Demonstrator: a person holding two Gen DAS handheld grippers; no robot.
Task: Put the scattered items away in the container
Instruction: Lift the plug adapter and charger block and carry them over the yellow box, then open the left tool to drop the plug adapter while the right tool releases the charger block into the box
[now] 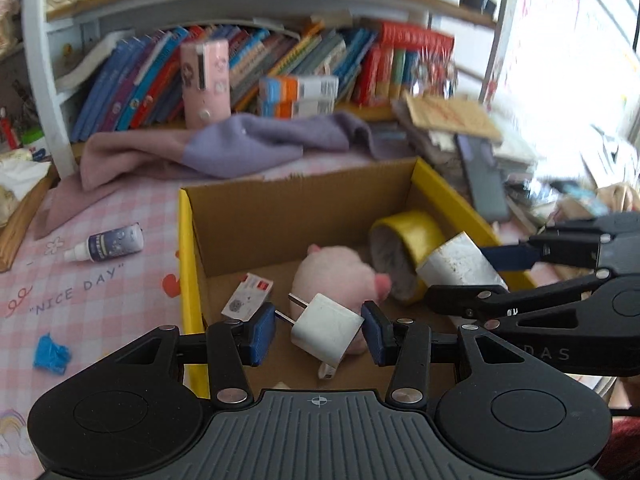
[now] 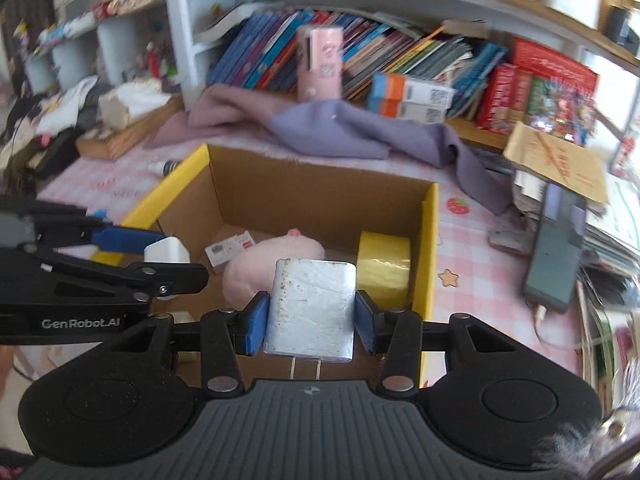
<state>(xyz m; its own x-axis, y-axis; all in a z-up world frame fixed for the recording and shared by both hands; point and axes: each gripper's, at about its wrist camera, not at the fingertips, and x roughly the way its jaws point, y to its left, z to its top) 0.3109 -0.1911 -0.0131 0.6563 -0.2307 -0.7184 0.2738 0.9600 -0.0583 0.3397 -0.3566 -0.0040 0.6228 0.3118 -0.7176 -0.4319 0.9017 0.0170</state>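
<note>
A cardboard box (image 1: pixel 288 216) with yellow flaps lies open on the pink checked cloth; it also shows in the right wrist view (image 2: pixel 304 196). Inside are a pink plush pig (image 1: pixel 336 276), a yellow tape roll (image 1: pixel 416 236) and a small card (image 1: pixel 248 294). My left gripper (image 1: pixel 326 330) stands open above the box, with a small white plug adapter (image 1: pixel 326 328) loose between the pads. My right gripper (image 2: pixel 310 320) is shut on a larger white charger (image 2: pixel 310 308), held over the box's near edge; the charger also shows in the left wrist view (image 1: pixel 456 262).
A small spray bottle (image 1: pixel 108 244) and a blue wrapper (image 1: pixel 50 354) lie on the cloth left of the box. A purple cloth (image 1: pixel 224 148) lies behind it. A phone (image 2: pixel 554 248) and paper stacks sit to the right. Bookshelves stand behind.
</note>
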